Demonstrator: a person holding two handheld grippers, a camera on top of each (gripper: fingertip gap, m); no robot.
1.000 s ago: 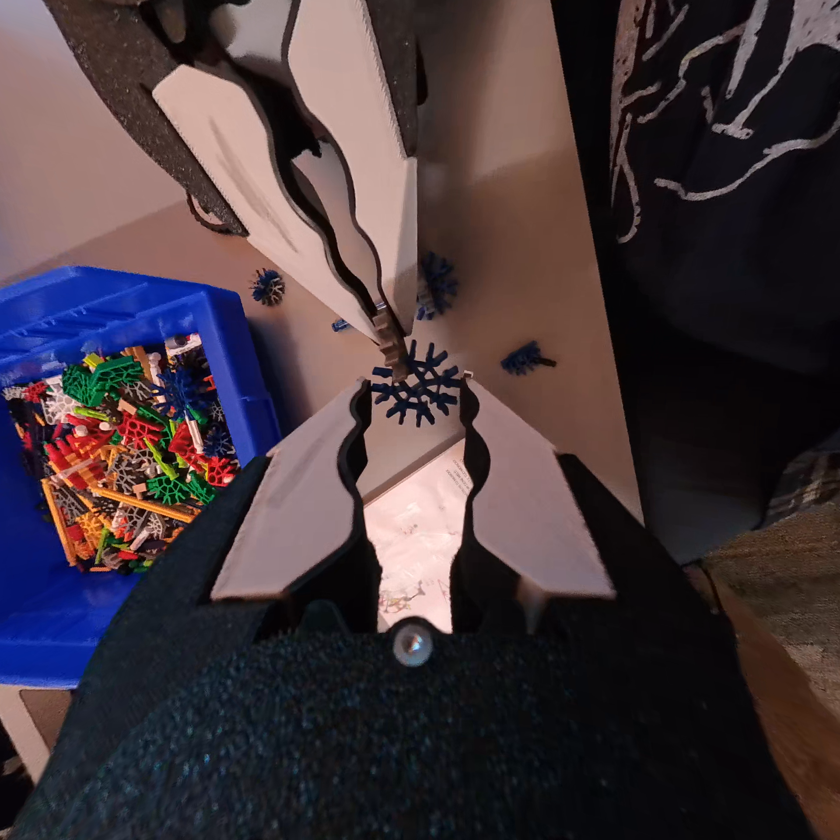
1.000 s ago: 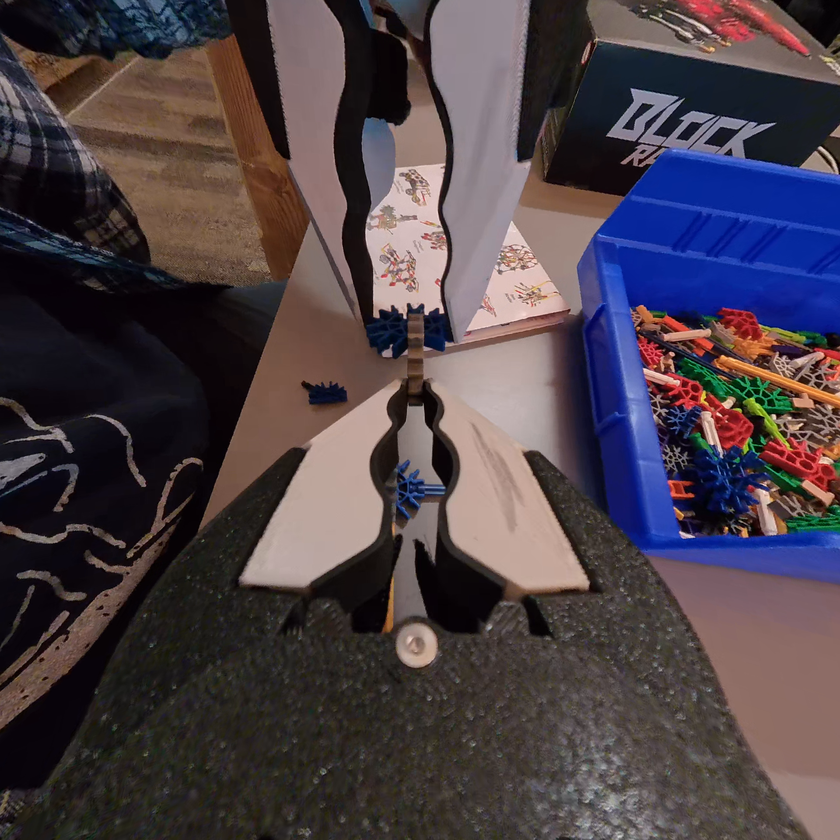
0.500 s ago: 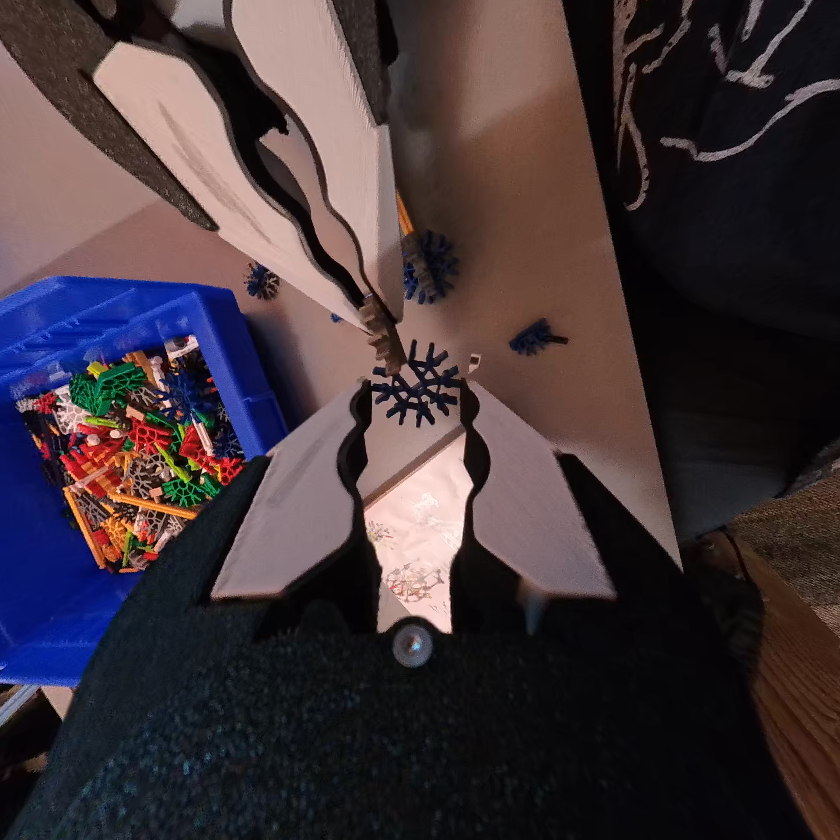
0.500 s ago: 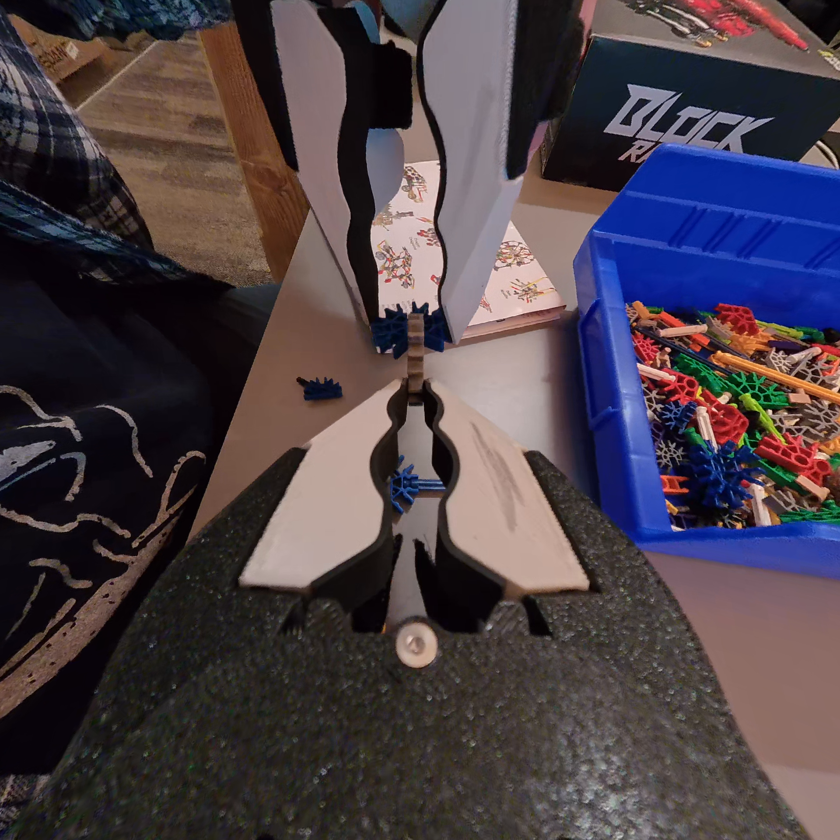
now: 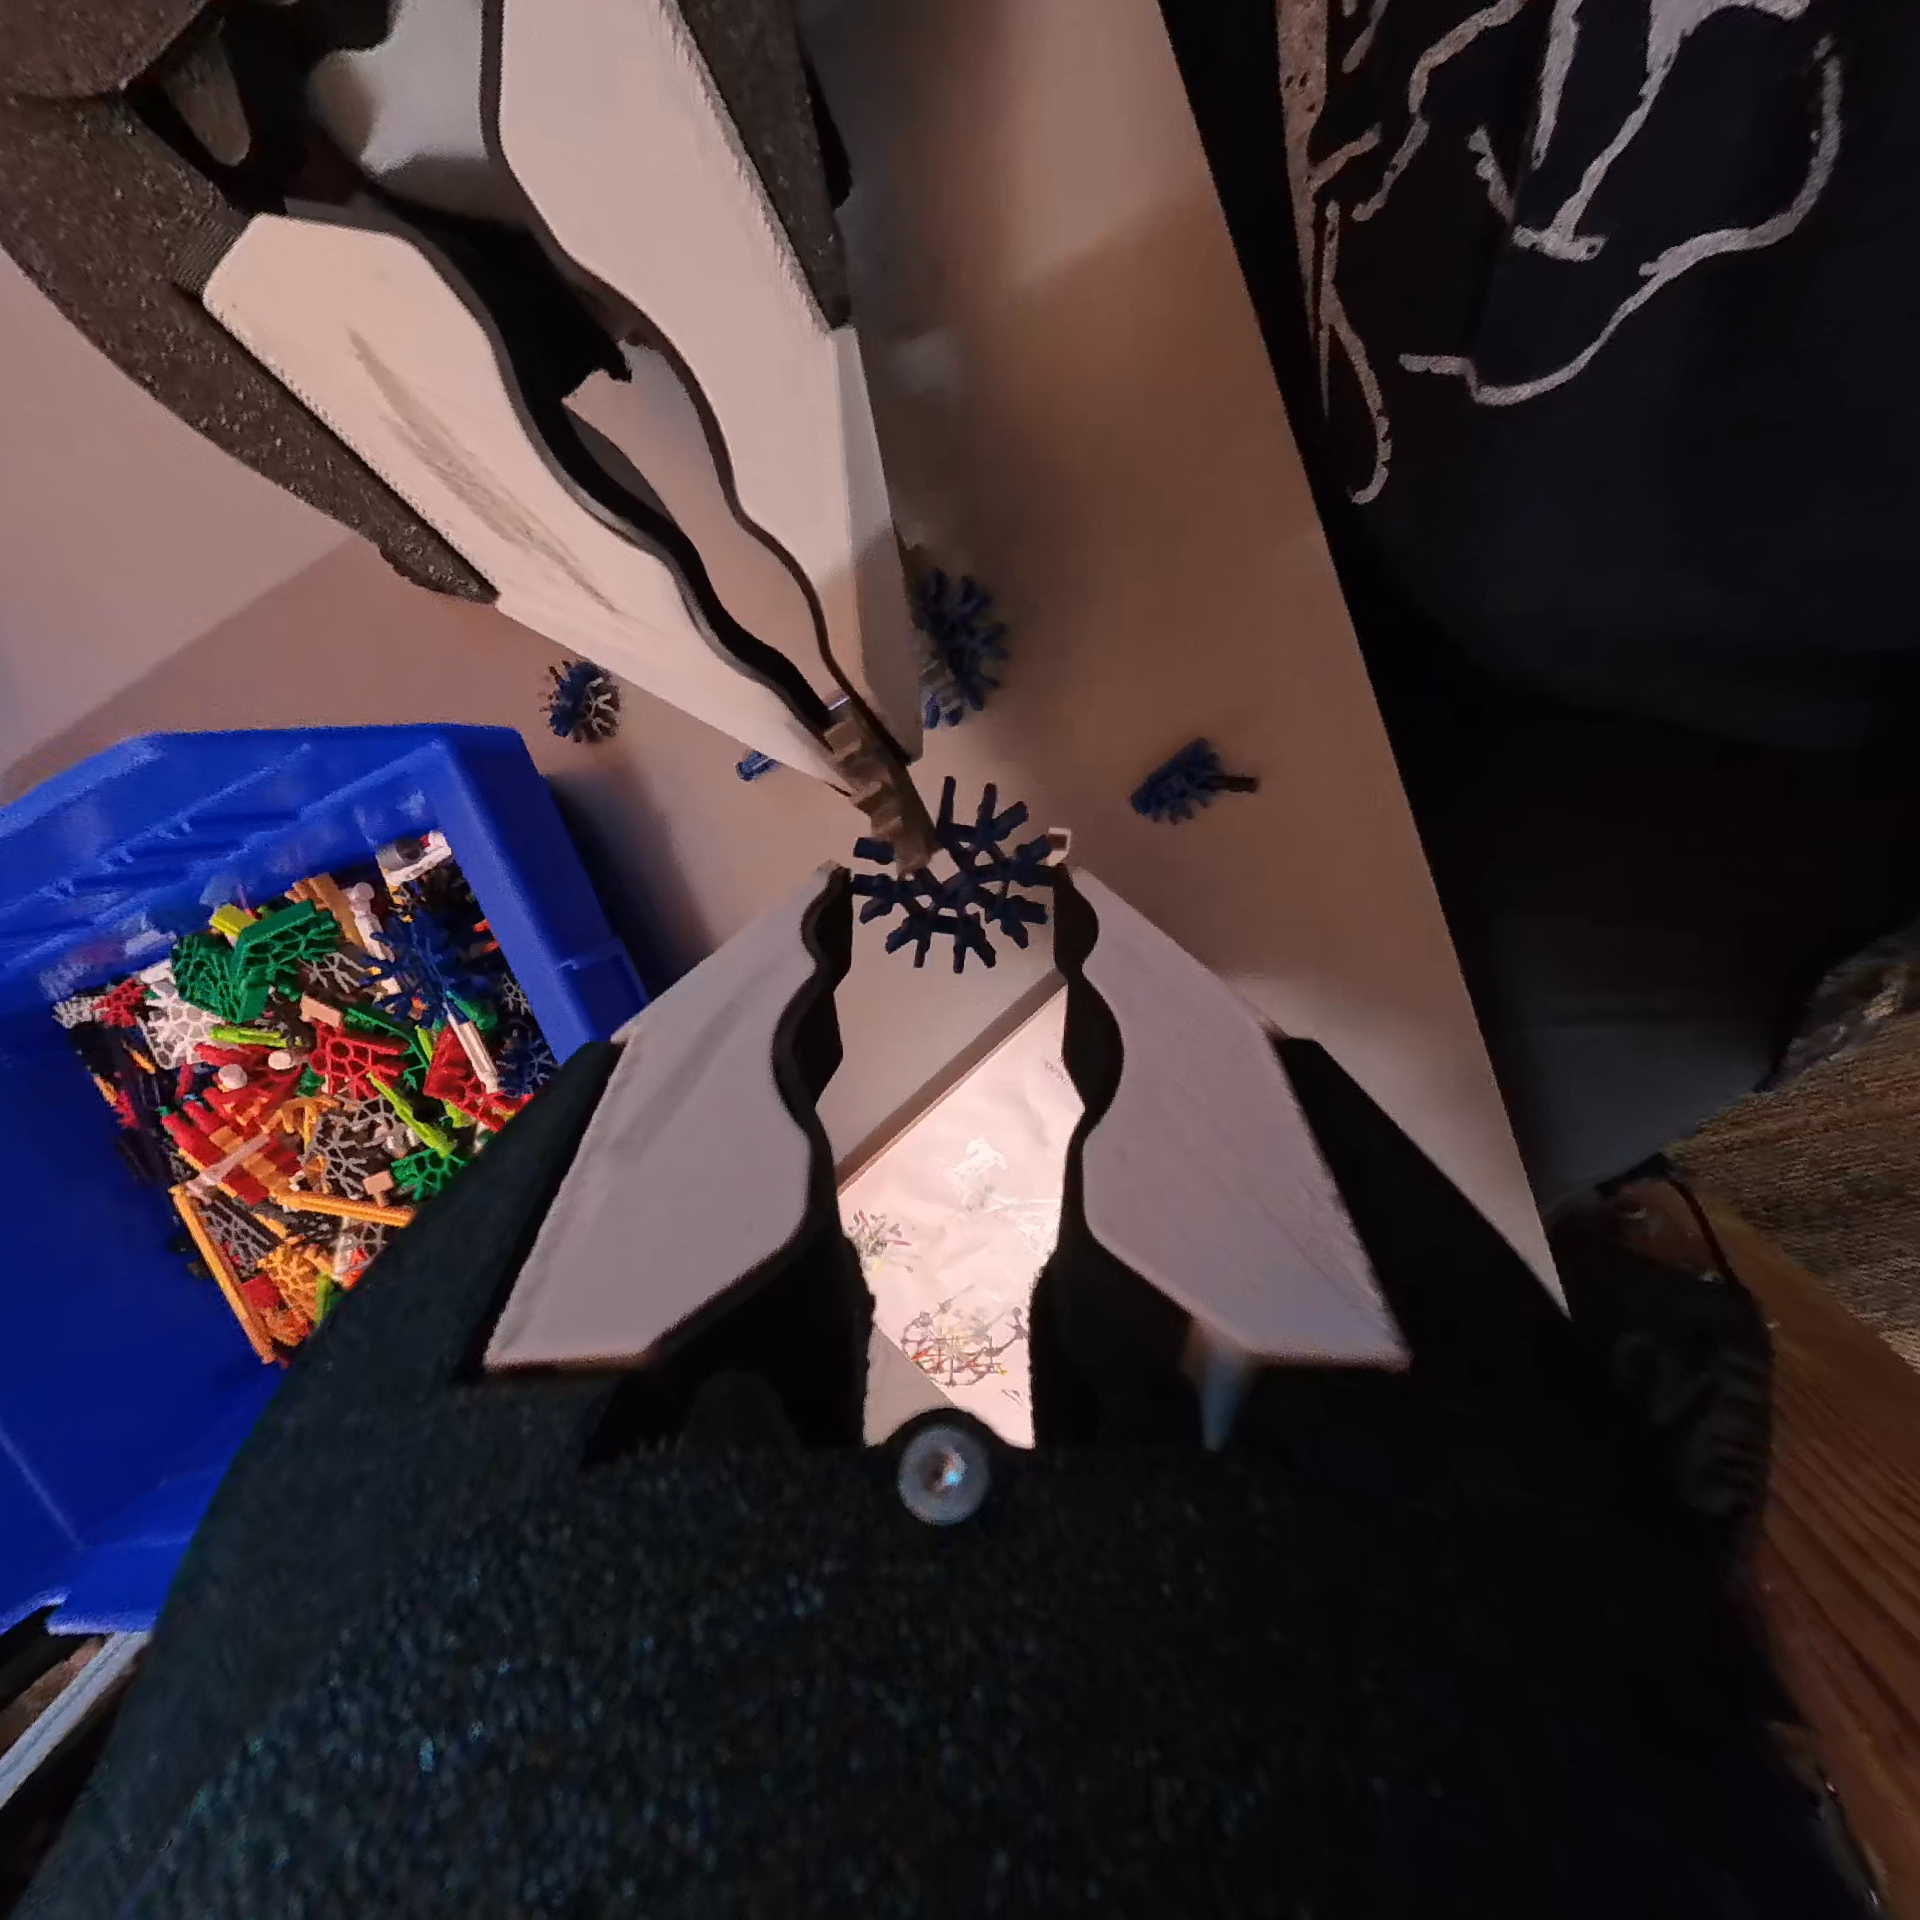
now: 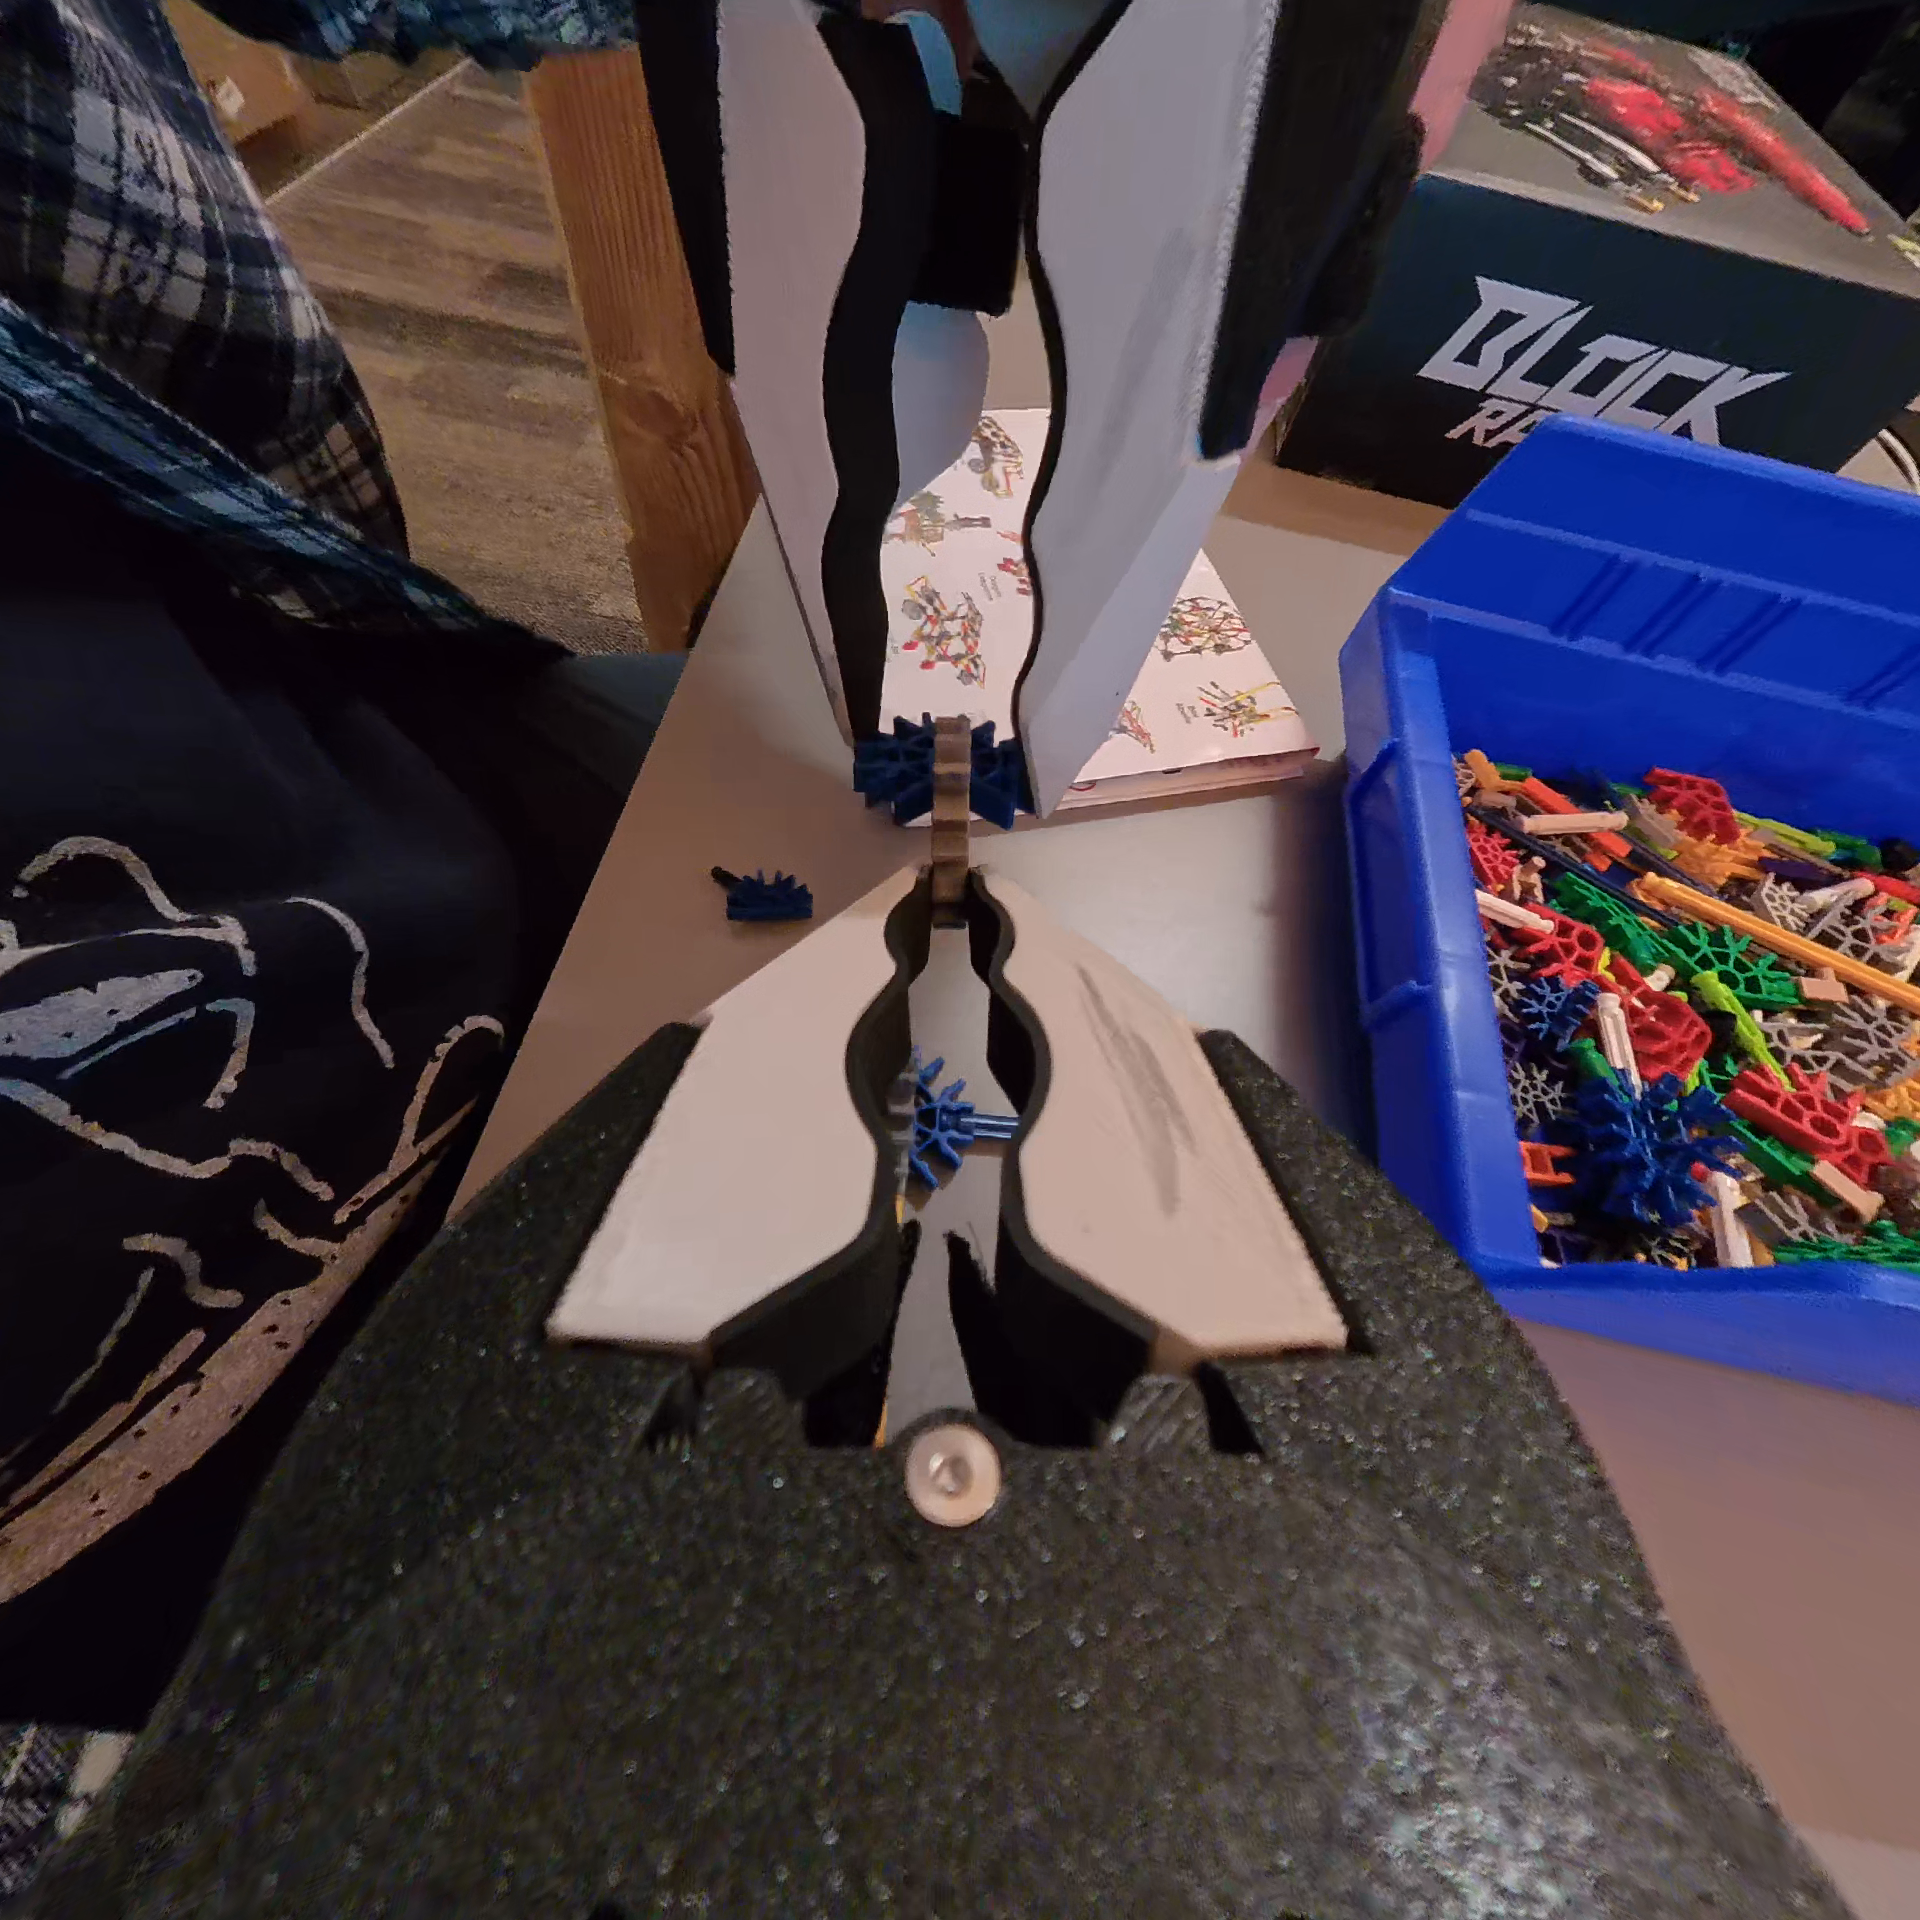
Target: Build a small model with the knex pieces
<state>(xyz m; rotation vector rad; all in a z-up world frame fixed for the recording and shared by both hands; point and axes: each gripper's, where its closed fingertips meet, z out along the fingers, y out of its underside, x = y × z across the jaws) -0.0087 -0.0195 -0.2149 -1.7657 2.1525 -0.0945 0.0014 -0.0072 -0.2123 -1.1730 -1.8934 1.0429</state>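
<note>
Little has shifted since a second ago: both grippers hold the same poses, tip to tip, while the loose blue pieces beyond them have slid slightly in the left wrist view.

Taking the blue bin point(image 6: 1621, 582) as landmark and reading the right wrist view from left: a person's dark printed shirt point(image 6: 208, 1039) lies far left of the bin, past the table point(image 6: 1143, 914) edge. A small blue half-round piece point(image 6: 767, 896) lies on the table, well left of the bin. Next, the left gripper point(image 5: 951, 883) has its fingers clamped on a blue snowflake connector point(image 5: 956, 894), held above the table left of the bin. Meeting it, the right gripper point(image 6: 948, 883) is pinched on a short tan ridged piece point(image 6: 949, 821), whose far end touches the snowflake. Another blue connector point(image 6: 940, 1127) sits on the table under the right gripper. A white instruction booklet point(image 6: 1184, 717) lies just left of the bin's far corner. Inside the bin is a heap of mixed coloured building pieces point(image 6: 1704, 997). Behind the bin stands a dark printed box point(image 6: 1662, 260).
</note>
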